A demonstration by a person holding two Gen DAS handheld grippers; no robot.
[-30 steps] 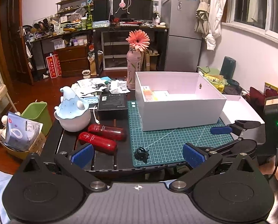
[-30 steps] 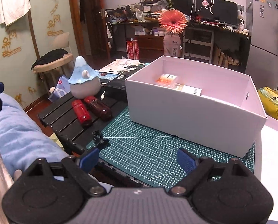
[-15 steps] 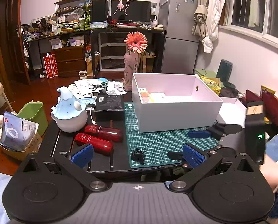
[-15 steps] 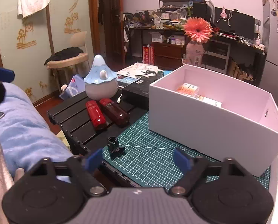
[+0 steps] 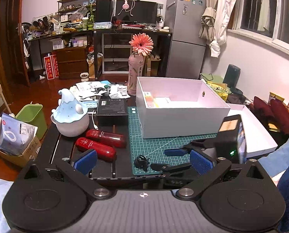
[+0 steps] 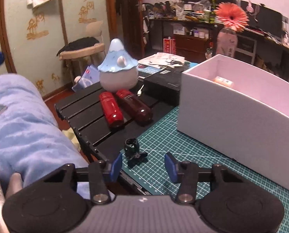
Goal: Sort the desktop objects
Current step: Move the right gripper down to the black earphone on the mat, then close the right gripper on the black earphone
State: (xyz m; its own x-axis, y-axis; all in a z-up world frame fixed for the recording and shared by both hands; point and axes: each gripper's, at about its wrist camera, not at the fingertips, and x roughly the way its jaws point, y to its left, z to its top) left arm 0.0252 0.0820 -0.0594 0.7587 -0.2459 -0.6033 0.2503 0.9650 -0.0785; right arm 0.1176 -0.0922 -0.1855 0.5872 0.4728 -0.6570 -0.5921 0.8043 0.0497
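Note:
A small black clip point(image 5: 141, 161) lies on the green cutting mat point(image 5: 160, 143) near its front left corner. My right gripper point(image 6: 143, 166) is open, its blue pads on either side of the clip point(image 6: 133, 152), just short of it. It also shows in the left wrist view point(image 5: 167, 159). My left gripper point(image 5: 142, 161) is open and empty, held back from the table's front edge. Two red bottles point(image 5: 103, 142) lie left of the mat. A white box point(image 5: 181, 106) holding a few small packets stands on the mat.
A blue-capped round figure point(image 5: 70, 116) stands behind the bottles, with a black box point(image 5: 112, 108) and loose papers point(image 5: 97, 91) further back. A pink bottle with a flower point(image 5: 135, 75) stands behind the white box. The box lid point(image 5: 257, 132) lies at the right.
My right gripper has swung left and moved down toward the black clip, and its jaws have narrowed. My left gripper has pulled back and risen slightly.

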